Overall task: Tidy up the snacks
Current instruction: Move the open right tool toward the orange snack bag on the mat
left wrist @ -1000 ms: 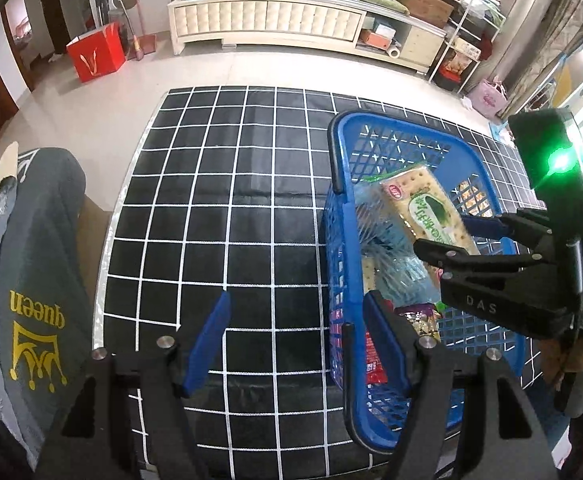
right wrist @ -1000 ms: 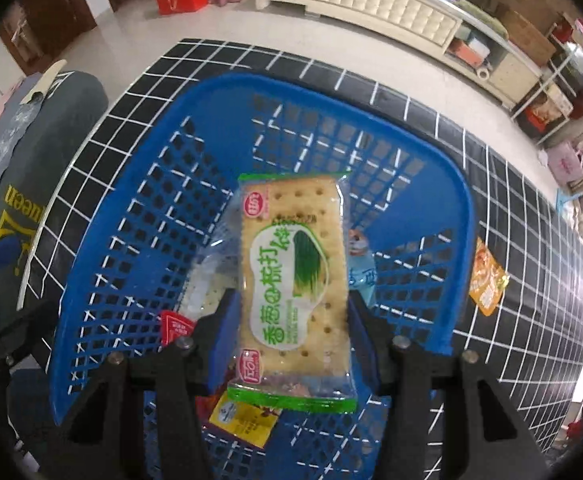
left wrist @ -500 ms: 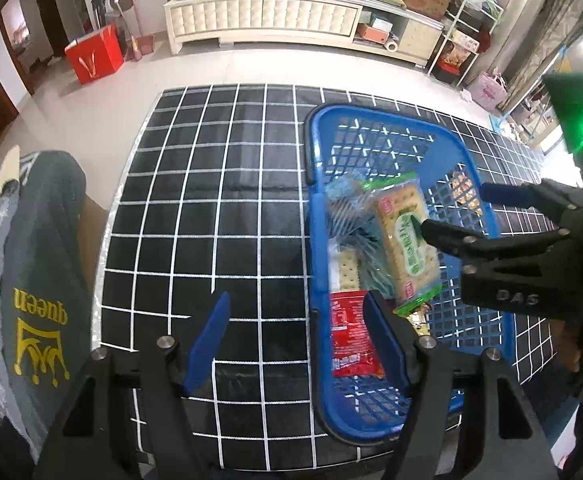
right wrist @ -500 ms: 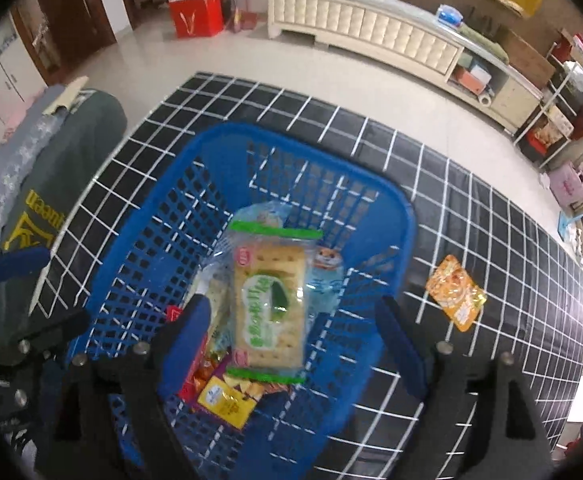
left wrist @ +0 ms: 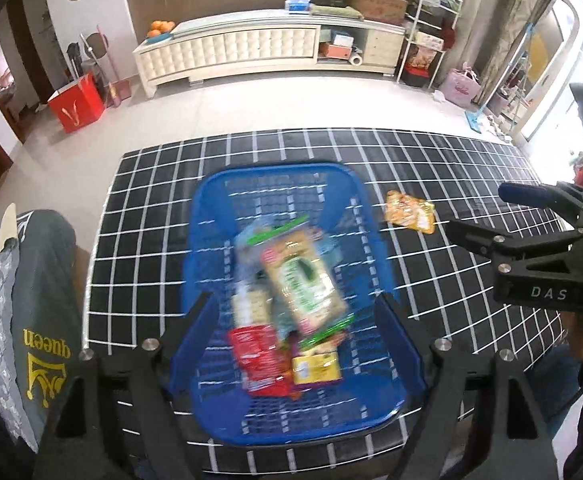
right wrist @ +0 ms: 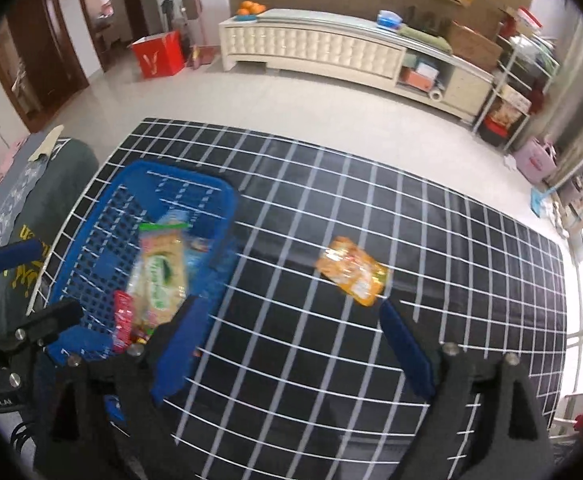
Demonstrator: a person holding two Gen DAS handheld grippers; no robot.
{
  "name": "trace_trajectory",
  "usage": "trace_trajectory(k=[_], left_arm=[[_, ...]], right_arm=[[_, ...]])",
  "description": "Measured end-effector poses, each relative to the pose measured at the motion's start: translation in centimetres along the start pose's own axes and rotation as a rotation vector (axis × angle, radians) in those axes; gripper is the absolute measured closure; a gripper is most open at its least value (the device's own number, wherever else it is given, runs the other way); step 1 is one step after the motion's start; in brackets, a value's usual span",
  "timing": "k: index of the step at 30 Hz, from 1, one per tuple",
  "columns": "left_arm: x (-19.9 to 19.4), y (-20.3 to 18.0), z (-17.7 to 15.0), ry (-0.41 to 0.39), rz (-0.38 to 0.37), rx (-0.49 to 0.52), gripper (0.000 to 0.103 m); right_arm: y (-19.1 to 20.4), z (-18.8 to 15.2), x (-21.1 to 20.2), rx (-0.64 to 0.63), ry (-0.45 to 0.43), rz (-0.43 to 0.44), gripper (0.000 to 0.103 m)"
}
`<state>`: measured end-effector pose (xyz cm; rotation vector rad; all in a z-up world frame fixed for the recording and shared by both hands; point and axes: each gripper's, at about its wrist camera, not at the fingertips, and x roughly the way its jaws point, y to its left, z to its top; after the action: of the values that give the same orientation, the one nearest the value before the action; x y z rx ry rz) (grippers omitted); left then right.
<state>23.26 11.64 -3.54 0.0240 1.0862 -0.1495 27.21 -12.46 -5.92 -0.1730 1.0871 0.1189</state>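
A black checked mat (right wrist: 331, 360) carries a blue basket (left wrist: 375, 248) holding a cracker packet (left wrist: 303, 284) among other snacks. An orange packet (right wrist: 353, 270) lies apart on the mat. Both the left gripper (left wrist: 295, 340) and right gripper (right wrist: 295, 344), jaws just opening, gape wide and empty.

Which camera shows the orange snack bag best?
The right wrist view. There the orange bag lies near the middle of the picture on the checked mat, ahead of the open right gripper. In the left wrist view the bag is smaller, off to the side beside the blue basket.
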Motion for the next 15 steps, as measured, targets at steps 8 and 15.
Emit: trace_trajectory(k=[8,15], left_arm=[[1.9,-6.5,1.8,-0.005,0.007,0.069,0.025],[4.9,-11.1,3.2,0.012,-0.009,0.110,0.025]], right_arm=[[-5.4,-0.9,1.3,-0.002,0.014,0.019,0.012],[-9.2,-2.0,4.3,-0.074,0.028,0.064,0.012]])
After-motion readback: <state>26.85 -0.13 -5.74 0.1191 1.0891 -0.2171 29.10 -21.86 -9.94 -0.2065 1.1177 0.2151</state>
